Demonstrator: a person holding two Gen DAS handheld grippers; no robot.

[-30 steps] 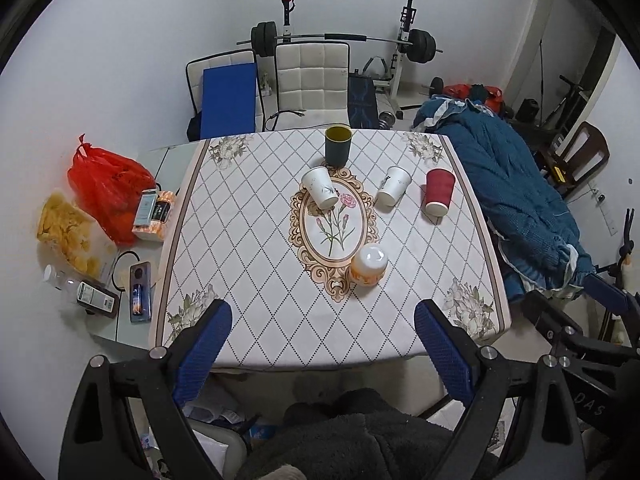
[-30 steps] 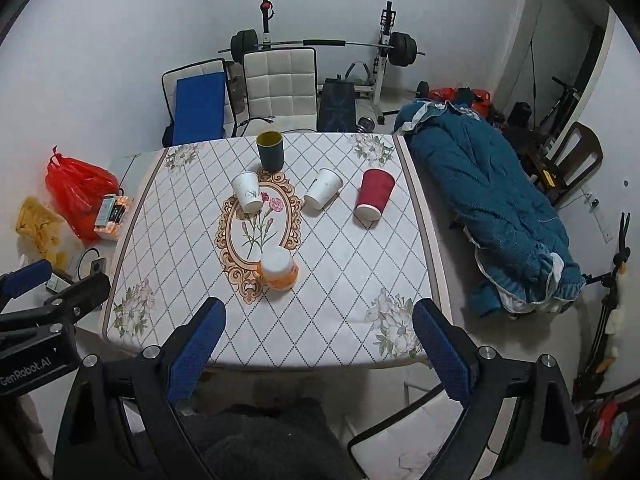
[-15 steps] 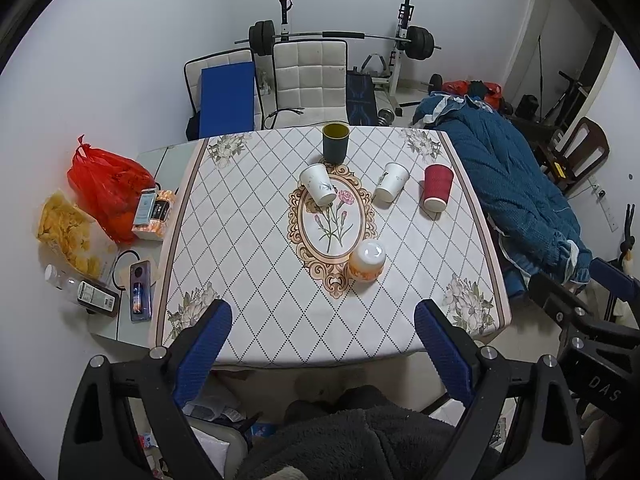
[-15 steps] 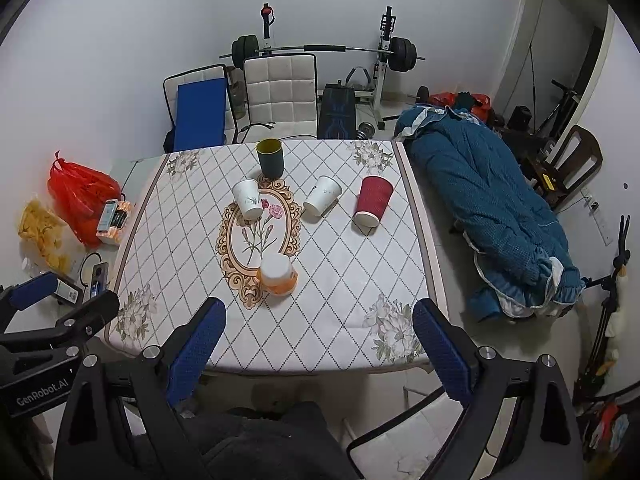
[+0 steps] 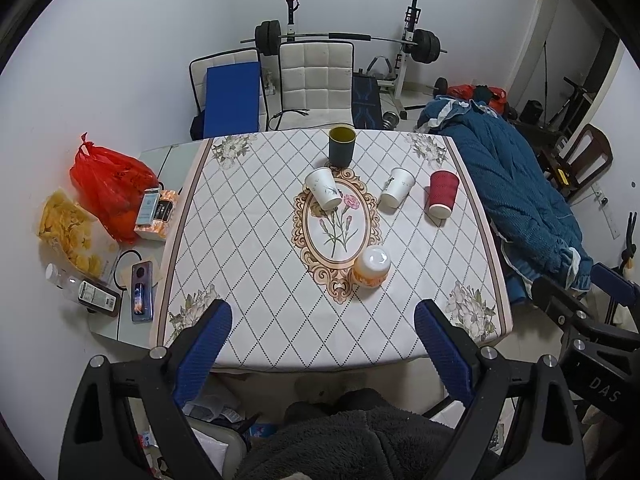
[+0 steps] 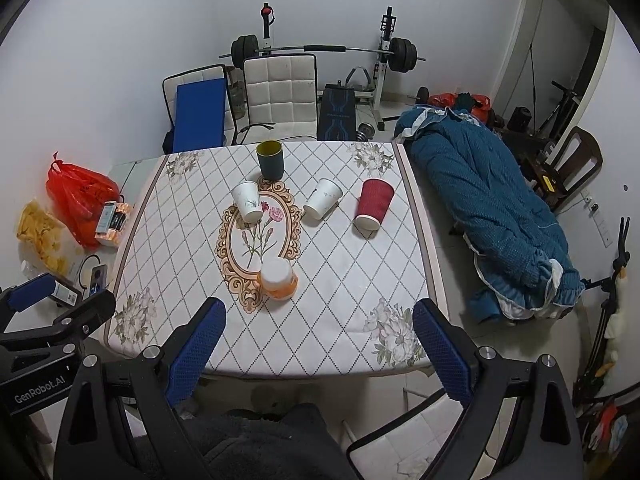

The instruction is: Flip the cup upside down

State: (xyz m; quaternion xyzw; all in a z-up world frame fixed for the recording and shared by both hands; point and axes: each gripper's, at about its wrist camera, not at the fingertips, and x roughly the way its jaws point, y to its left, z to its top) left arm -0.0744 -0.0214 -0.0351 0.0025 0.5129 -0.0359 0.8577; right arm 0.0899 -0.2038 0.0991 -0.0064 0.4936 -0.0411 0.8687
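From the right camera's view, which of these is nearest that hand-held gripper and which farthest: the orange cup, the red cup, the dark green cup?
In the right wrist view, from the right hand-held gripper, which is open:
1. Orange cup, upside down, near the table's front edge, slightly left.
2. Red cup, mid-table, on the right.
3. Dark green cup, upright at the far edge, left of centre.

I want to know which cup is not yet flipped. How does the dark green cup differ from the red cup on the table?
The dark green cup stands upright with its open mouth up; the red cup is upside down, rim on the cloth. The dark green cup is at the far edge, near the middle; the red cup is nearer the right edge. The dark green cup looks smooth, the red cup ribbed. Both stand free on the table, away from both open grippers.
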